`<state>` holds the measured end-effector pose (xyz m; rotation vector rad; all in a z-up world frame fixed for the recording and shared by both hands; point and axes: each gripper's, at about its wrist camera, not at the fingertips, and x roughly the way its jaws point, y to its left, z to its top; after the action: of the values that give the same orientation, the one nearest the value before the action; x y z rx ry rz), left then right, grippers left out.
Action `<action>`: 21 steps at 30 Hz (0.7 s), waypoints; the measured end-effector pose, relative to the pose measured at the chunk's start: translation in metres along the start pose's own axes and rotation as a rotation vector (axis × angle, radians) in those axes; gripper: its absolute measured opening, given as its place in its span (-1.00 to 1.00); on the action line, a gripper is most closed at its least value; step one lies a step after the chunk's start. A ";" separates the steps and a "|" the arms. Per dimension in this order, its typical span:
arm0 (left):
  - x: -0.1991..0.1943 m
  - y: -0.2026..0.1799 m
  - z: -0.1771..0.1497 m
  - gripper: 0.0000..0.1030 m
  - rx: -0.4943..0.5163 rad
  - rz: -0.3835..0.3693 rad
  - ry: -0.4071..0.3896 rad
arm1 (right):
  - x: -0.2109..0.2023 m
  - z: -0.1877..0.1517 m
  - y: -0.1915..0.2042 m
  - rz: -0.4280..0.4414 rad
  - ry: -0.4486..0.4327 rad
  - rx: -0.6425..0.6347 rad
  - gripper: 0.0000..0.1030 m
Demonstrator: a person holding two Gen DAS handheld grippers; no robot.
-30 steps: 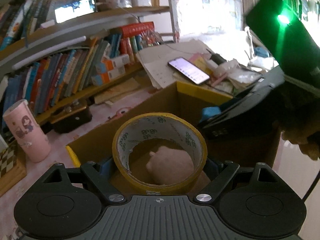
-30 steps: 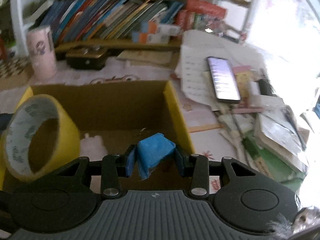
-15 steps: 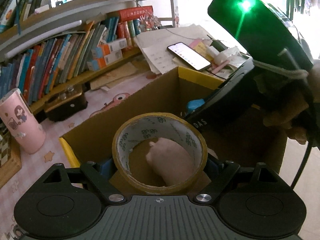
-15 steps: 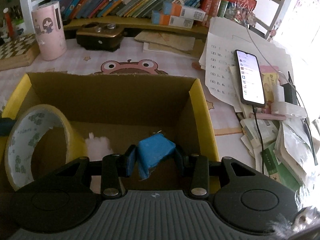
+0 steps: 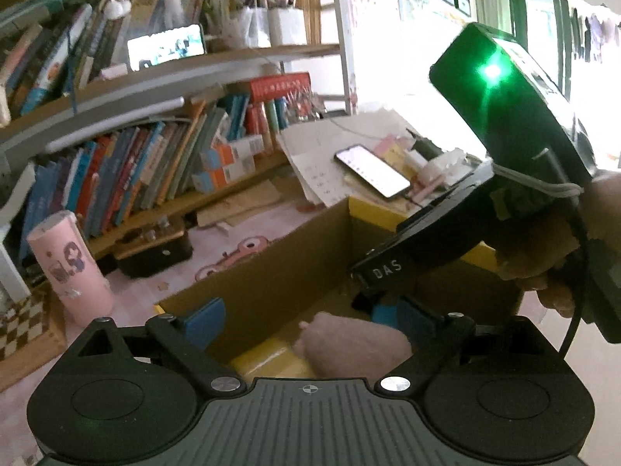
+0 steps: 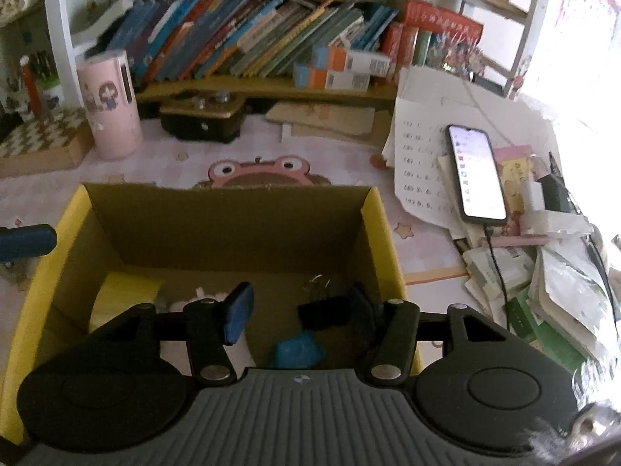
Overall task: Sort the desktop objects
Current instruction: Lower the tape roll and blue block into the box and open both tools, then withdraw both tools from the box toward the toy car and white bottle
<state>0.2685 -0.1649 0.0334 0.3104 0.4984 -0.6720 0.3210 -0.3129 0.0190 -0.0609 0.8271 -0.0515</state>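
Both grippers hang over an open cardboard box (image 6: 229,229) with yellow flaps, standing on a pink desk mat (image 6: 163,163).

Left gripper (image 5: 310,320): its jaws have just been opening and stand spread wide, with nothing pressed between the blue pads. The roll of yellow tape (image 5: 271,357) lies released in the box below them, next to a pink soft toy (image 5: 353,343); whether the two touch cannot be told.

Right gripper (image 6: 299,312): its jaws have just been opening and stand apart, gripping nothing. The crumpled blue item (image 6: 298,352) lies loose on the box floor below the gap, near a black binder clip (image 6: 322,312) by the right wall. In the right wrist view the tape shows as a yellow patch (image 6: 124,291) in the left part of the box, and one blue pad of the left gripper (image 6: 27,239) enters at the left edge above the box flap.

Surroundings: a pink cup (image 6: 110,105) and a chessboard (image 6: 39,138) stand left beyond the box, a dark case (image 6: 202,120) behind it. A lit phone (image 6: 475,173) rests on papers (image 6: 419,155) to the right. Books (image 6: 248,42) fill the shelf along the back. A hand (image 5: 543,256) grips the right gripper's handle.
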 end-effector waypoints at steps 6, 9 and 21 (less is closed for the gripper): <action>-0.029 -0.004 0.000 0.88 -0.025 0.025 -0.050 | -0.037 -0.011 -0.006 -0.011 -0.084 0.051 0.04; -0.048 -0.006 0.000 0.89 -0.047 0.031 -0.079 | -0.060 -0.021 -0.009 -0.026 -0.137 0.079 0.06; -0.117 -0.024 -0.023 0.95 -0.121 0.035 -0.149 | -0.148 -0.085 -0.010 -0.084 -0.287 0.221 0.08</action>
<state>0.1663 -0.1132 0.0737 0.1536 0.3882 -0.6232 0.1587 -0.3157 0.0709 0.1032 0.5284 -0.2084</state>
